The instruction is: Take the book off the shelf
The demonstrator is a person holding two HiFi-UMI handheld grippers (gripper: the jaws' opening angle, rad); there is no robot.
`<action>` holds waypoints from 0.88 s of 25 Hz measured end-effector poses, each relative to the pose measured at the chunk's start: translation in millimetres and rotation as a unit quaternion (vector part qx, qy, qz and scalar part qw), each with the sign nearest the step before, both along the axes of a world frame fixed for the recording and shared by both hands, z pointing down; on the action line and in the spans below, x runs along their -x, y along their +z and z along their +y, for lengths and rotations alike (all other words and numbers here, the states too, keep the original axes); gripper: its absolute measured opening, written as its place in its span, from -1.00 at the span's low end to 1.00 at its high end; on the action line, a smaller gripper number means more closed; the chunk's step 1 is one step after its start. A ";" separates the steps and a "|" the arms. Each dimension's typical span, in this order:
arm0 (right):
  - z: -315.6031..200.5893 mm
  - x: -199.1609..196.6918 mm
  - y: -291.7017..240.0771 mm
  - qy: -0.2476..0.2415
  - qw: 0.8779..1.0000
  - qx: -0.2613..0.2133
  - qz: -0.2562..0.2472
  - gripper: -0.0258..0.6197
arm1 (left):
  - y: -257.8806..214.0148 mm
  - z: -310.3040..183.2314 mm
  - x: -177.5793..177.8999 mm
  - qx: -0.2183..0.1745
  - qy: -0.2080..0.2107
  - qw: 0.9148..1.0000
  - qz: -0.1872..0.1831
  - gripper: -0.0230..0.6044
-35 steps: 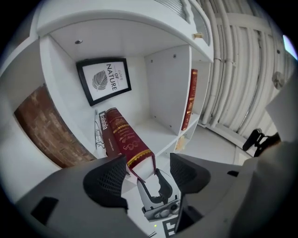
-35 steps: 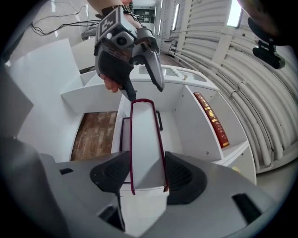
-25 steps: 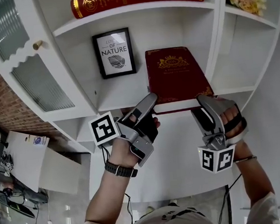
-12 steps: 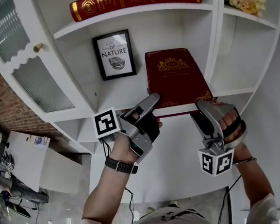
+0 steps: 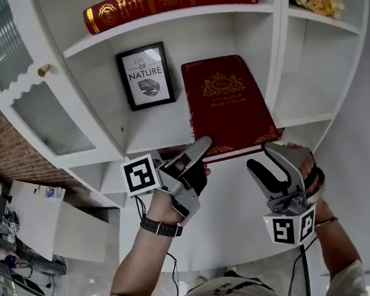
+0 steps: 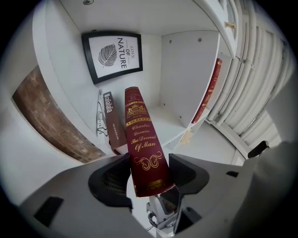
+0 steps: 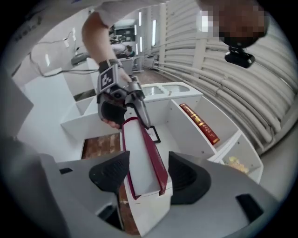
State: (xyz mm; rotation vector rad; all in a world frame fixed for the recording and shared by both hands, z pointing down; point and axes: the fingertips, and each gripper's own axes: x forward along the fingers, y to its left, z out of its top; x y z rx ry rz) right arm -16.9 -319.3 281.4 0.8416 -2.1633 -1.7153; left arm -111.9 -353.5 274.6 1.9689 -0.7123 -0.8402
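The red book [image 5: 226, 102] lies cover-up on the middle shelf [image 5: 165, 136], its near end jutting past the front lip, which gives just enough overhang to bite. The left gripper [image 5: 198, 151] takes the spine corner. Its jaws have just been closing and now look pressed on the covers, wide because the book is thick. The right gripper [image 5: 266, 159] straddles the page-edge corner with its jaws apart, a sliver of gap on each side, not clamped. Two corners, likely so the heavy volume slides out level.

Glossy gilt-printed book [image 5: 229, 101], smooth white painted shelf [image 5: 155, 132], ribbed glass door [image 5: 47, 117]
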 end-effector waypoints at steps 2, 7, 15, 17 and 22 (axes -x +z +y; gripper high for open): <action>5.4 -4.0 -10.7 -0.013 0.998 0.047 -0.038 -0.14 | 0.4 1.1 0.4 -0.012 0.001 1.000 0.005 -0.07; -7.4 -21.3 -38.2 -0.040 0.954 0.234 -0.186 -0.14 | 5.8 6.0 -1.1 -0.030 -0.004 0.999 -0.009 -0.08; -68.3 -38.9 -25.4 -0.100 0.797 0.484 -0.347 -0.11 | 10.9 8.0 -1.5 -0.041 -0.011 0.999 -0.018 -0.09; -73.7 -35.5 -19.0 -0.113 0.765 0.523 -0.358 -0.11 | 11.6 9.2 -1.1 -0.050 -0.009 0.999 -0.019 -0.09; -76.8 -35.1 -11.2 -0.145 0.698 0.586 -0.386 -0.11 | 15.1 15.8 1.2 -0.074 -0.008 0.997 -0.023 -0.11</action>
